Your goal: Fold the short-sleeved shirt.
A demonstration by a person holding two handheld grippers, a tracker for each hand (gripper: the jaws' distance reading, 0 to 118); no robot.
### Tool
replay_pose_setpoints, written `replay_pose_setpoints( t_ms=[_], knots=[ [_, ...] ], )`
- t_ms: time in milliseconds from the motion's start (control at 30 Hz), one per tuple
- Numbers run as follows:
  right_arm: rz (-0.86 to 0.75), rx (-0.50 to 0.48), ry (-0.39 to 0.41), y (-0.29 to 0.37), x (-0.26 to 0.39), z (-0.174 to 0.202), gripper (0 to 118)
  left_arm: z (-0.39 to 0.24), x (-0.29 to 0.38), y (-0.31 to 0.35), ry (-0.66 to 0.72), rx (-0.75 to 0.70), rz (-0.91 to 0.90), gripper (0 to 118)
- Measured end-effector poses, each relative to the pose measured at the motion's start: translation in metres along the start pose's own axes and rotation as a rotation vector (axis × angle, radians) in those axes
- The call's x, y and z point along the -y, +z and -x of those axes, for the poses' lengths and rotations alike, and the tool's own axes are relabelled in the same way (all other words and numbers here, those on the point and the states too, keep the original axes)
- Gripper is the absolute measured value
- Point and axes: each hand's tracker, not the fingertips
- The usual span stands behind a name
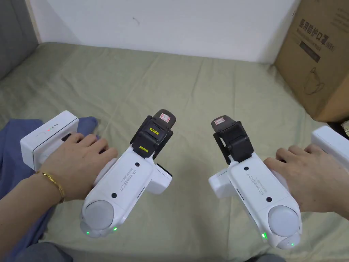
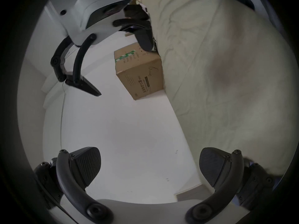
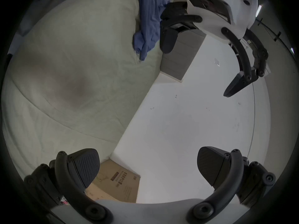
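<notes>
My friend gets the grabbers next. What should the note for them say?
Left gripper: open, holding nothing, up above the green sheet.
Right gripper: open, holding nothing, up above the sheet too.
The blue shirt lies bunched at the left edge of the sheet, under the left hand. A cardboard box stands at the far right.
Done: nothing yet.
Left: spread the shirt flat, then fold it.

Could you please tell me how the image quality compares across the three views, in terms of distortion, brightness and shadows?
Head view: evenly lit, sharp, undistorted. Left gripper view: fisheye with a dark vignette, bending the green sheet. Right gripper view: same fisheye, dimmer, a soft shadow on the sheet, the blue shirt curved near the rim.
</notes>
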Motion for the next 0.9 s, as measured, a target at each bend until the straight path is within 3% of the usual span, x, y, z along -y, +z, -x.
replay_pose_setpoints(
  t_ms=[67, 200, 267, 300, 367, 433, 500, 667, 900],
  knots=[
    [0.034, -0.034, -0.195, 0.004, 0.006, -0.01, 118, 0.009, 0.003, -0.003, 0.156, -0.015, 0.057, 118],
    [0.206, -0.164, -1.134, -0.005, 0.033, -0.05, 118, 0.05, 0.03, -0.015, 0.875, -0.024, 0.319, 118],
    [0.25, -0.147, -1.56, -0.007, 0.05, -0.051, 118, 0.063, 0.048, -0.017, 1.21, -0.069, 0.411, 118],
    [0.244, -0.132, -1.737, -0.011, 0.058, -0.051, 118, 0.066, 0.056, -0.017, 1.355, -0.098, 0.46, 118],
    [0.273, -0.078, -1.931, -0.01, 0.062, -0.044, 118, 0.07, 0.065, -0.013, 1.599, -0.151, 0.517, 118],
    [0.306, 0.001, -1.972, -0.008, 0.058, -0.037, 118, 0.067, 0.073, -0.008, 1.785, -0.187, 0.562, 118],
    [0.338, 0.062, -1.989, -0.005, 0.054, -0.032, 118, 0.061, 0.073, -0.004, 1.883, -0.209, 0.596, 118],
    [0.352, 0.073, -2.099, 0.004, 0.044, -0.026, 117, 0.047, 0.059, 0.005, 1.866, -0.189, 0.601, 118],
    [0.388, 0.062, -2.136, 0.005, 0.039, -0.024, 117, 0.041, 0.049, 0.011, 1.859, -0.148, 0.576, 118]
  ],
)
